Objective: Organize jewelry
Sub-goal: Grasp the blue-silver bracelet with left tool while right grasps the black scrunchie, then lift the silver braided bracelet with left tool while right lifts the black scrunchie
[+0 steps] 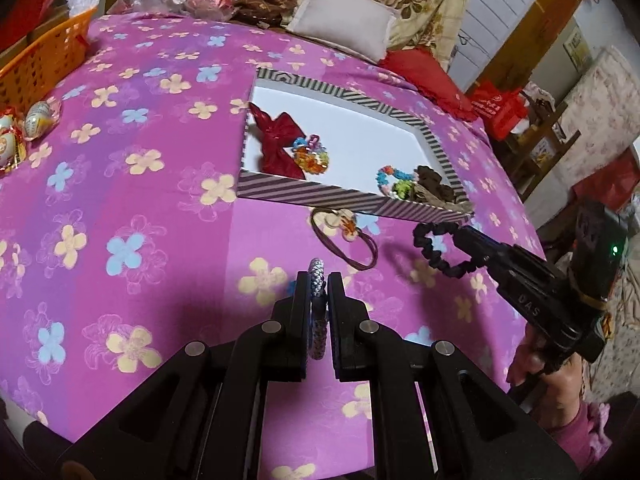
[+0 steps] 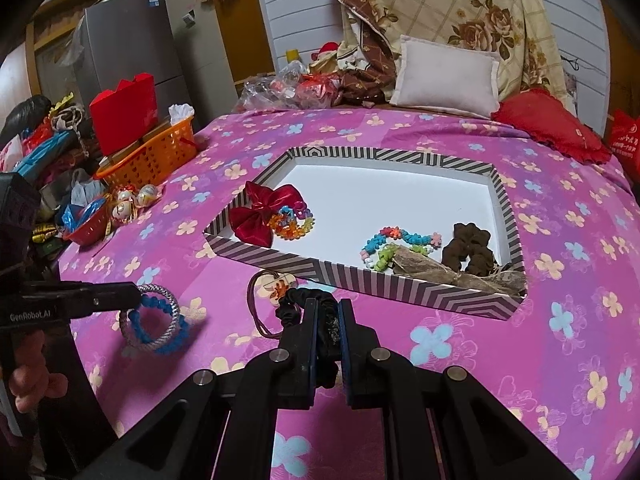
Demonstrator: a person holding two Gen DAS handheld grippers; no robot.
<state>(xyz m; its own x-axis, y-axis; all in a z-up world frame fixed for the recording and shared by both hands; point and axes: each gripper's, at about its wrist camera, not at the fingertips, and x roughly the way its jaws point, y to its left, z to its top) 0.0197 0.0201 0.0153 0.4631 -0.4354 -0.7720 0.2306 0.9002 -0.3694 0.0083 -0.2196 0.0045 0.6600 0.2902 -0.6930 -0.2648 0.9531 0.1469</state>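
Observation:
A striped shallow box lies on the pink flowered bedspread. It holds a red bow, colourful bead bracelets and a brown scrunchie. My left gripper is shut on a silver braided bracelet and a blue bead bracelet, held above the bedspread. My right gripper is shut on a black scrunchie, just in front of the box's near wall. A brown hair tie with a flower charm lies on the bedspread between them.
An orange basket and wrapped sweets sit at the bed's left edge. A white pillow, a red cushion and piled cloths lie at the far end. A fridge stands beyond.

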